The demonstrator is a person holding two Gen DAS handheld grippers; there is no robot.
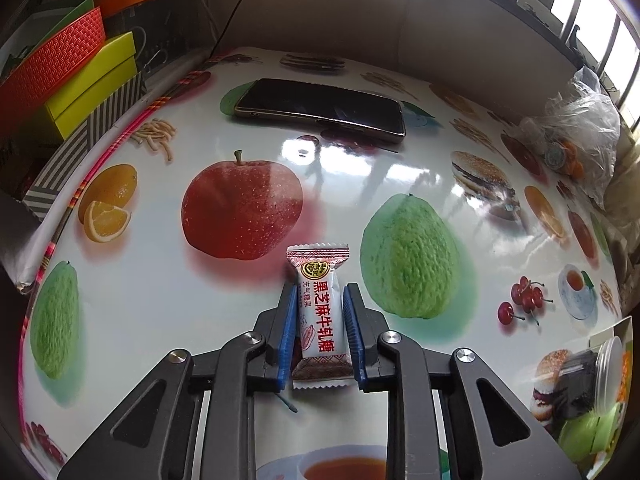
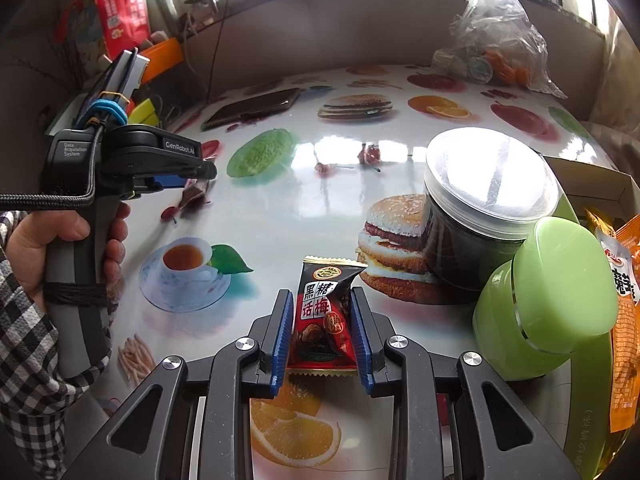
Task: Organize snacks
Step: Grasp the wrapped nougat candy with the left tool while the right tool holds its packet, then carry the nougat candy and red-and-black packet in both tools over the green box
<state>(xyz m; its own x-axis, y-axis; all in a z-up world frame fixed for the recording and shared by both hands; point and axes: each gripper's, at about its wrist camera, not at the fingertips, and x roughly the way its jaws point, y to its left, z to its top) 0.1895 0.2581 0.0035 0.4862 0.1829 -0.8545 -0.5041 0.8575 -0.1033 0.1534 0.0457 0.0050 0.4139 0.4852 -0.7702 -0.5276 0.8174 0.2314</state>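
Over near tabletop [image 1: 160, 312], left gripper [image 1: 320, 320] jaws clamp white candy [image 1: 322, 312], label "黑芝麻牛轧糖". Right gripper [image 2: 322, 320] jaws clamp dark candy [image 2: 324, 320], label "黑糖话梅". Risk: slick wrappers slip out if squeeze loosens; right gripper may bump jar [image 2: 480, 220] just beside. Left gripper body reads "GenRobot.AI".

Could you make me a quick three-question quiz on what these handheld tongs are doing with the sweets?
1. True or false: the left tongs are clamped on a white candy.
2. What do the right tongs hold? A) a phone B) a dark red candy C) a jar lid
3. What lies flat on the tablecloth beyond the printed apple, seen from the left wrist?

Key: 1 true; 2 B; 3 a black phone.
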